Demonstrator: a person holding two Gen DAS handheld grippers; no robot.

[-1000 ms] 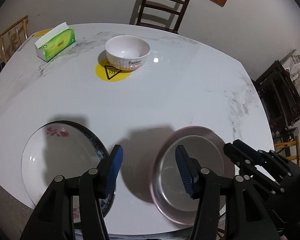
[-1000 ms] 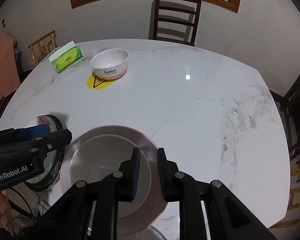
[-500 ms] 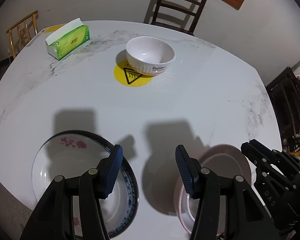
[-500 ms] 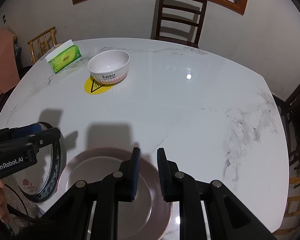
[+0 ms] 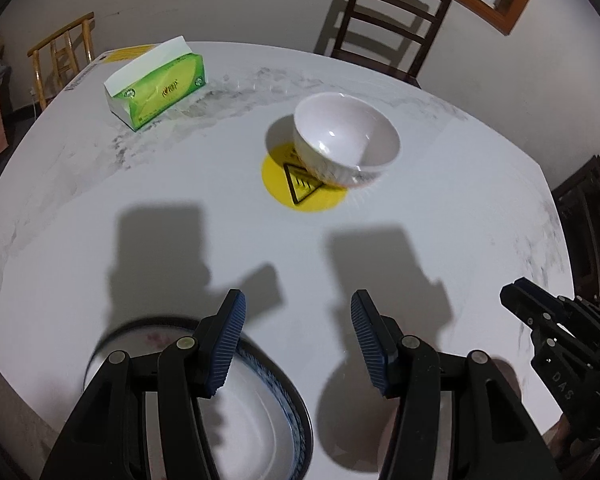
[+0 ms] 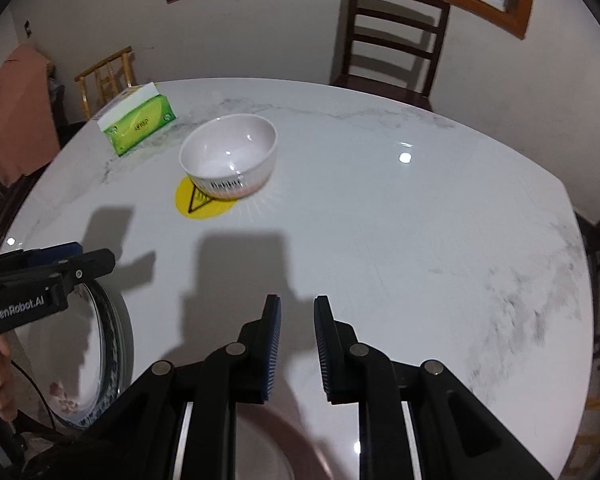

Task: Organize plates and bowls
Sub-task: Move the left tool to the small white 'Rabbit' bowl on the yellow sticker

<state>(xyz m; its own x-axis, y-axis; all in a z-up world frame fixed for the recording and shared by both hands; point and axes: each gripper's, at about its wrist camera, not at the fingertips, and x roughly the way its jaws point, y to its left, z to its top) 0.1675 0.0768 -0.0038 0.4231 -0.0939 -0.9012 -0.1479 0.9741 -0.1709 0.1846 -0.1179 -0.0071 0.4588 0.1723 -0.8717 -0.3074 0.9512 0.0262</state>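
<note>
In the left wrist view, the left gripper (image 5: 296, 334) hangs about half open over bare counter (image 5: 440, 240), with nothing between its pads. Compared with a second ago, the flowered plate (image 5: 260, 420) has slid down under the left finger to the bottom edge, and the pink plate (image 5: 504, 372) is now only a blurred sliver behind the right finger, while the white bowl (image 5: 346, 146) on its yellow sticker (image 5: 296, 190) has come closer to the middle of the frame. The tissue box (image 5: 160, 84) sits near the far left edge. In the right wrist view, the right gripper (image 6: 296, 344) is nearly closed with a narrow gap and holds nothing; the pink plate (image 6: 284, 436) has dropped below its fingers, and the bowl (image 6: 228, 154) has grown nearer ahead and to the left. The flowered plate (image 6: 104, 344) lies at the near left edge under the other gripper (image 6: 52, 276). Both hands seem to be passing over the plates toward the bowl, so the bowl is probably the next thing to be fetched; nothing is stacked yet.
</note>
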